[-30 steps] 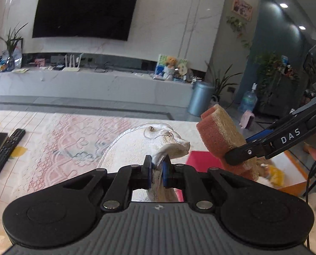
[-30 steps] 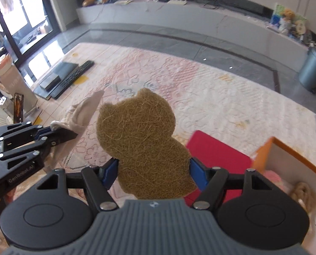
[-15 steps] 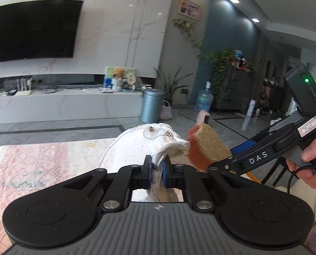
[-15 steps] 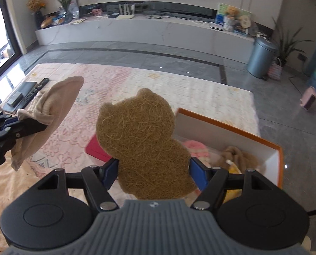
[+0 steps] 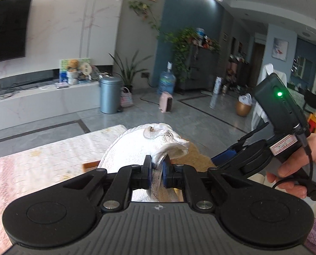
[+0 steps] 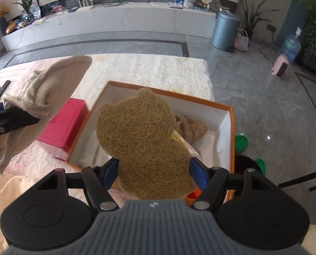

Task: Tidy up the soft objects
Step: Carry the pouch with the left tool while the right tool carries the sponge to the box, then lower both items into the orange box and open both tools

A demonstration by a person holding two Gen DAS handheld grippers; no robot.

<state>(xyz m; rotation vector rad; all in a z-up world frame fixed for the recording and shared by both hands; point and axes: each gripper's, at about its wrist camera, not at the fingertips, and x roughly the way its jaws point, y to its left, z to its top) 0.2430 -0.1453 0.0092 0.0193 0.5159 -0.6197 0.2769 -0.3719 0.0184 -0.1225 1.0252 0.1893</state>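
Observation:
My right gripper (image 6: 152, 173) is shut on a tan bear-shaped loofah sponge (image 6: 141, 142), held upright over the orange-rimmed white box (image 6: 225, 123). Inside the box lie a beige fuzzy item (image 6: 191, 125) and something yellow, mostly hidden behind the sponge. My left gripper (image 5: 157, 171) is shut on a cream cloth (image 5: 145, 146) that droops forward. In the right wrist view the same cloth (image 6: 41, 97) hangs left of the box, above the table. The right gripper (image 5: 238, 161), with a hand on its handle, shows at the right of the left wrist view.
A red box (image 6: 66, 123) lies left of the white box on a pink patterned tablecloth (image 6: 136, 70). A remote (image 6: 3, 87) sits at the far left. Green lids (image 6: 241, 141) and a dark bin lie on the floor to the right. A grey trash can (image 6: 224, 31) stands beyond.
Both grippers have swung right with their loads. The sponge now hangs over the white box instead of the tablecloth, and the cloth has come up beside the box.

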